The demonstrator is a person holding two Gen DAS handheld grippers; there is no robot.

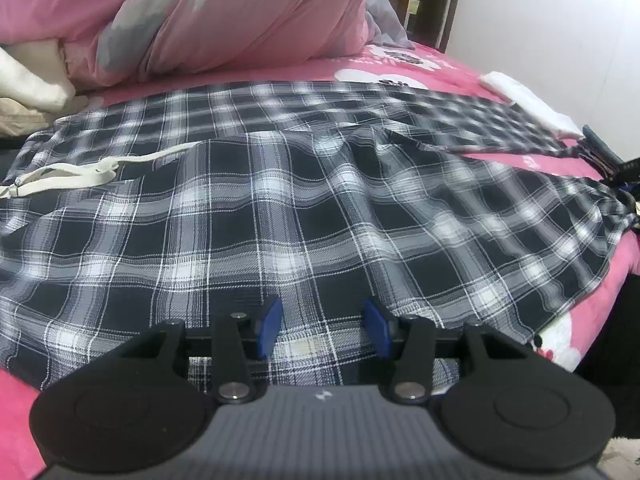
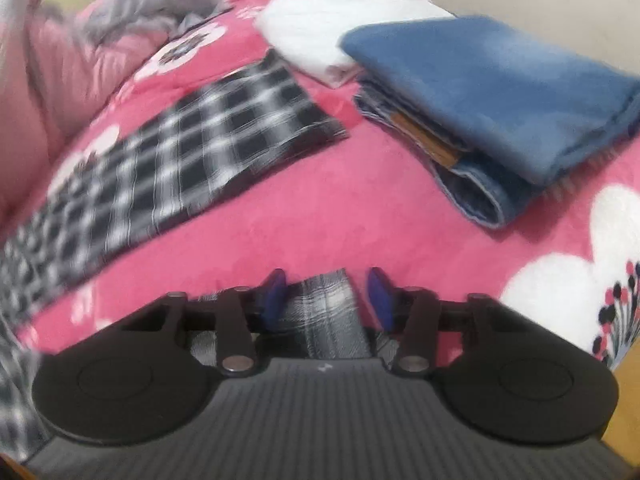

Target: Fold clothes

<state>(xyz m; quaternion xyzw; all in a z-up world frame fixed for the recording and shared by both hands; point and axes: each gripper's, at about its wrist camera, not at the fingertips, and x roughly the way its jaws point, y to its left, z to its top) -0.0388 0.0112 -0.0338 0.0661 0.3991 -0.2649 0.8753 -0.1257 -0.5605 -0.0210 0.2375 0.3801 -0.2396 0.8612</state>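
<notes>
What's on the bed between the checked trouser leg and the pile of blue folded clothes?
Nothing: in the right wrist view only bare pink blanket lies between the plaid trouser leg and the blue folded stack.

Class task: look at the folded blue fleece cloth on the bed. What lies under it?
Under the folded blue fleece cloth lies folded blue denim with a brown leather patch, resting on the pink flowered bedspread. How far the denim extends beneath is covered.
</notes>
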